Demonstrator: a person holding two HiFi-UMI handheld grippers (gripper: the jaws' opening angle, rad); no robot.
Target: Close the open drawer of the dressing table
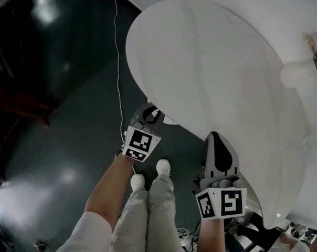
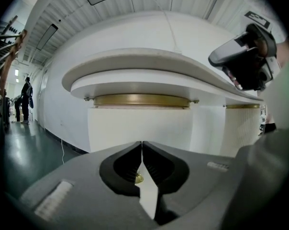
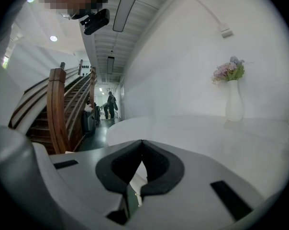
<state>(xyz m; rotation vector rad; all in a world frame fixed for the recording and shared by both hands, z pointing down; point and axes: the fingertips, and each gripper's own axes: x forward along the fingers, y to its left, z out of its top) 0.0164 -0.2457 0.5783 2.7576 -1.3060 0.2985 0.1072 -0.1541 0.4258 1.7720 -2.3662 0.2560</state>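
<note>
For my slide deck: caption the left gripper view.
Left gripper, fingers together, faces the white dressing table just below its brass trim.

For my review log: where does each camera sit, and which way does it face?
Head view: on the head, steeply down at dressing table; legs, left gripper, right gripper show.
Left gripper view: below the tabletop, facing the drawer front; shut fingers show.
Right gripper view: level with tabletop, facing the vase; shut fingers show.
Head and right gripper views share the vase.
</note>
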